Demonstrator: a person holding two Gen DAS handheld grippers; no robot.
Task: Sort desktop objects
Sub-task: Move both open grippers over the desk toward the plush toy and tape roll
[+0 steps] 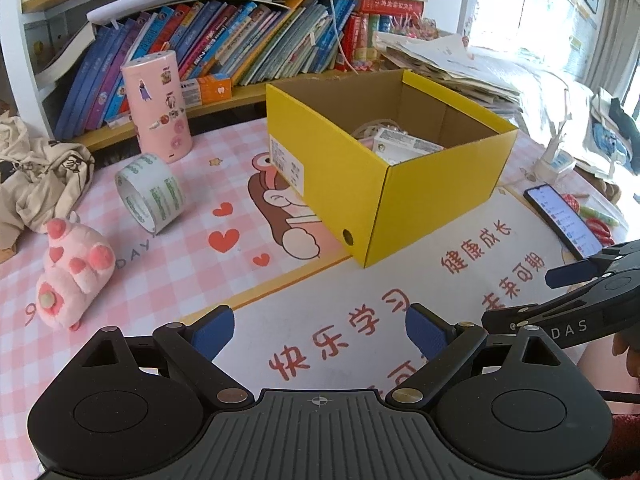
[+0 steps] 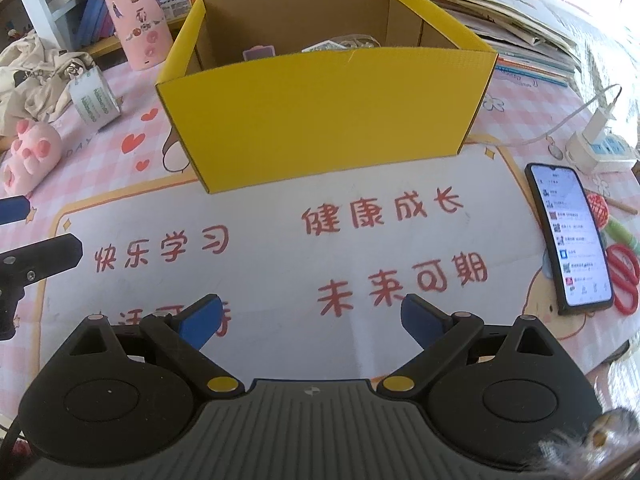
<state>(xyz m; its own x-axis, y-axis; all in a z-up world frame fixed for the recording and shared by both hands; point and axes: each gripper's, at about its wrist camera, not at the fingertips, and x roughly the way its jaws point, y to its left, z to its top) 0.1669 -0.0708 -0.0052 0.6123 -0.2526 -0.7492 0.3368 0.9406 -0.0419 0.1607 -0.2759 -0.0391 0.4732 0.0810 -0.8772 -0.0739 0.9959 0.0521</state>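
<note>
A yellow cardboard box (image 1: 404, 184) (image 2: 320, 116) stands open on the printed desk mat, with several small items lying inside. Left of it are a roll of clear tape (image 1: 150, 192) (image 2: 94, 98), a pink plush toy (image 1: 72, 272) (image 2: 30, 154) and a pink sticker-covered cylinder (image 1: 158, 104) (image 2: 138, 18). My left gripper (image 1: 320, 332) hovers open over the mat in front of the box, nothing between its blue pads. My right gripper (image 2: 312, 318) is likewise open and empty, nearer the box's long front side. Each gripper shows at the other view's edge.
A phone (image 2: 570, 236) (image 1: 564, 220) with its screen lit lies right of the mat, beside red scissors (image 2: 624, 280). A power strip with charger (image 2: 596, 148) sits further back. A beige cloth (image 1: 36, 172) lies far left. Books (image 1: 224, 44) and paper stacks (image 1: 452, 68) line the back.
</note>
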